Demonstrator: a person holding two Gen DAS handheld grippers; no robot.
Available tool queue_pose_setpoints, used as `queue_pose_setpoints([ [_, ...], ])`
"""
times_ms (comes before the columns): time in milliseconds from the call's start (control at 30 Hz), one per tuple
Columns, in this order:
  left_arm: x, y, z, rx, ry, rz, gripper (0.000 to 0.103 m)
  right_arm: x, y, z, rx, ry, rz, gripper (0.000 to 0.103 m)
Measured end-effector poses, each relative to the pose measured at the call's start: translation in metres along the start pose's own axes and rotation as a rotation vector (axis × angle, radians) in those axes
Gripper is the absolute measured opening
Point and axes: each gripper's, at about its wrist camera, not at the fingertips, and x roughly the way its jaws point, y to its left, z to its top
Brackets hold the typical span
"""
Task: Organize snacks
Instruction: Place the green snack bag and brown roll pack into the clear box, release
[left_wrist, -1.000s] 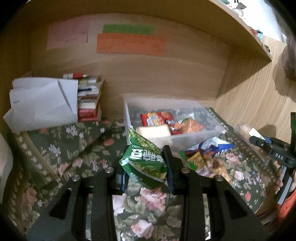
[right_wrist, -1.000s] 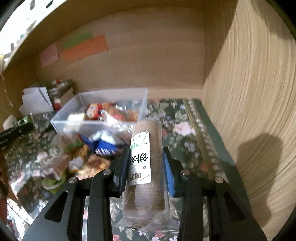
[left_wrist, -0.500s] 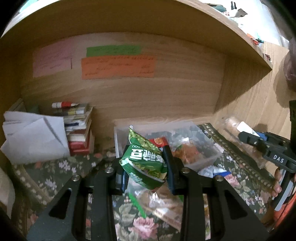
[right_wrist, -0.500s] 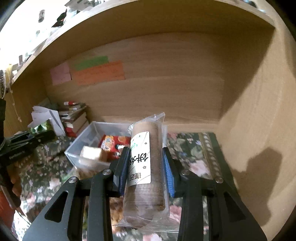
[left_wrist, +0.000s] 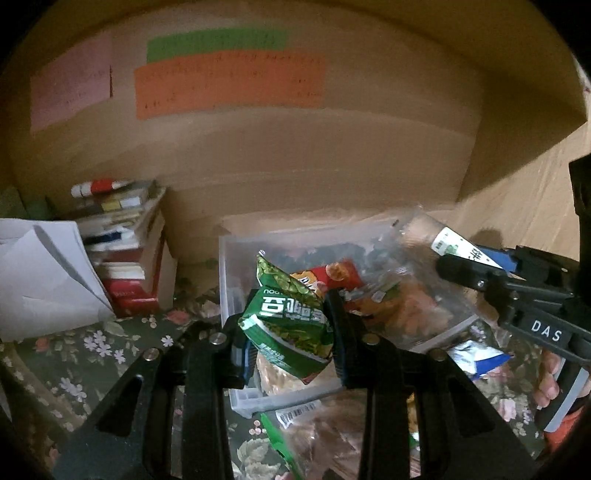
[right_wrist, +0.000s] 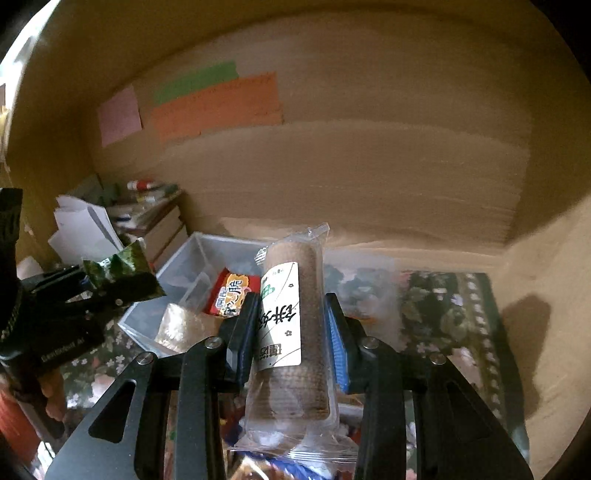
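Both packets seemingly over bin (left_wrist: 236, 280)

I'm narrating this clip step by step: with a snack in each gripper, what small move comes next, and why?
Probably ease the left gripper forward and open it: its green snack bag already hangs at the near edge of the clear bin, where other snacks lie. The right gripper holds the cracker roll nearby.
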Motion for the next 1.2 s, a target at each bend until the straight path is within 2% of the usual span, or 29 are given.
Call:
queue_pose_setpoints([
  [300, 0.023, 0.005, -0.005, -0.01, 0.04, -0.003, 0.033, 0.029, 0.016, 0.001, -0.054, 0.063, 0.005, 0.032],
  [367, 0.024, 0.003, -0.006, -0.004, 0.039, 0.013, 0.037, 0.032, 0.017, 0.0, -0.057, 0.074, 0.005, 0.032],
  [433, 0.024, 0.002, -0.007, -0.005, 0.043, 0.012, 0.047, 0.032, 0.017, -0.001, -0.05, 0.075, 0.006, 0.035],
  [700, 0.002, 0.001, -0.008, -0.016, 0.007, 0.011, 0.054, 0.0, 0.021, 0.002, -0.061, 0.008, -0.009, 0.035],
  [967, -0.047, -0.008, -0.012, -0.003, -0.079, 0.016, 0.066, -0.037, 0.028, -0.007, -0.069, -0.05, -0.007, 0.04],
  [1200, -0.07, -0.017, -0.035, 0.018, -0.069, 0.007, 0.076, -0.061, 0.03, -0.03, -0.067, -0.062, -0.007, 0.048],
])
